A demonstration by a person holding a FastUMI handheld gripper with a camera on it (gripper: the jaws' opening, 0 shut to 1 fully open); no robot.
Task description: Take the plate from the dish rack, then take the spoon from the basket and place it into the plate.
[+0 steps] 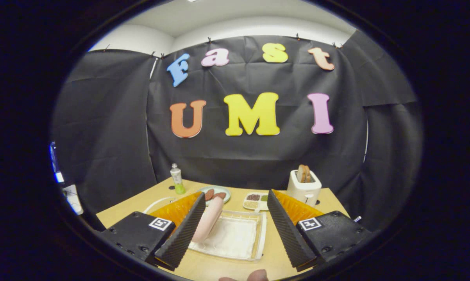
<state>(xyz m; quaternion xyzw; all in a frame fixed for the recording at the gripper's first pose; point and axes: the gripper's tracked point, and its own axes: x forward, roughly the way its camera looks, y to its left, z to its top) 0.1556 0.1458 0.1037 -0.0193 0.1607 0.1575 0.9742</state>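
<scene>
The jaws [233, 230] are spread wide, with nothing pinched between them, held above a light wooden desk [274, 255]. Between them, on the desk, lies a clear plastic tray [235, 240] with a white lining. A pale pink cylinder [208, 224], like a sausage or roll, leans along the tray's edge close by the left jaw, not touched by it. Beyond the jaws sits a small pale green plate [223, 192] holding brown pieces [215, 195]; it is just past the left jaw's tip. Beside that, further ahead between the jaws, stands a small divided dish [256, 201] with dark and green fillings. A white toaster [304, 186] with two slices of bread [303, 173] standing in it is beyond the right jaw. A small bottle [176, 179] with green liquid stands far ahead beyond the left jaw, near the black cloth wall. Part of a fingertip [257, 276] shows just behind the jaws.
</scene>
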